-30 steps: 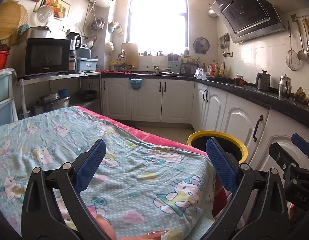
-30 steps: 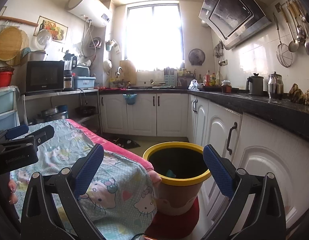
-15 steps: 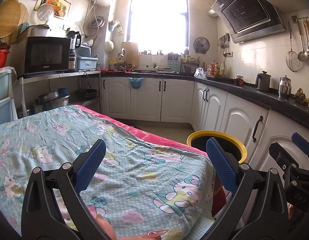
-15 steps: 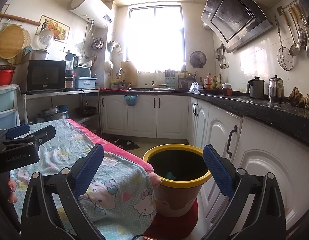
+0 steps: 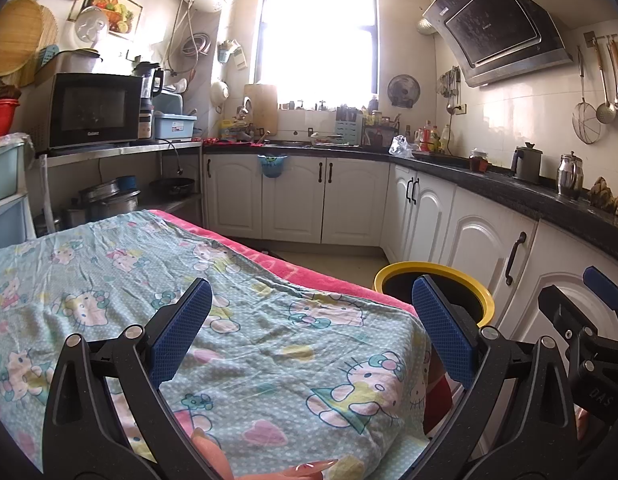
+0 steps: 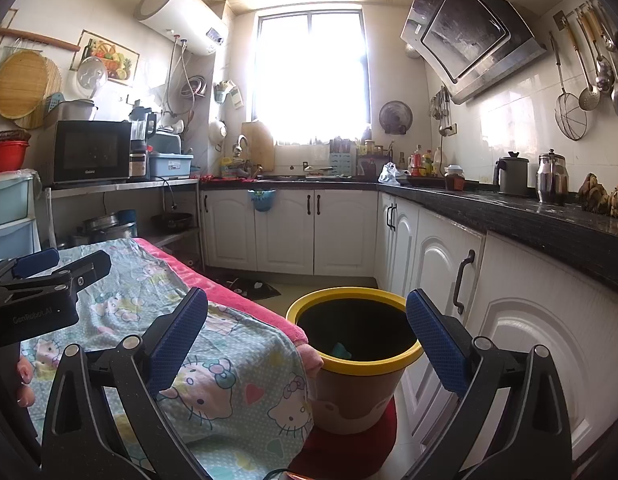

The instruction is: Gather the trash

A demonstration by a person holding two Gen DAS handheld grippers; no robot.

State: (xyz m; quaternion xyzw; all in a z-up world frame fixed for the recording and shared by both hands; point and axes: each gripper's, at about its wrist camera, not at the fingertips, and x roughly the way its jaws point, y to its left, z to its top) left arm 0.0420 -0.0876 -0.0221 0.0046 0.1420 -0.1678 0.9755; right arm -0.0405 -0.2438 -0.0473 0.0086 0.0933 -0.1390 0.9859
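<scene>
Both grippers hover over the near end of a desk covered by a cartoon-cat cloth [image 5: 237, 320]. The left gripper [image 5: 309, 328] has its jaws wide apart and holds nothing — only bare cloth lies between its blue pads. The right gripper [image 6: 307, 330] is likewise spread and empty, aimed at the bin [image 6: 353, 360], a yellow-rimmed tub on a red stool just beside the desk's corner. Inside the bin a small teal scrap [image 6: 341, 350] rests against the near wall. White cabinets [image 6: 441, 276] run close behind the bin — a dark counter [image 6: 529, 216] tops them.
</scene>
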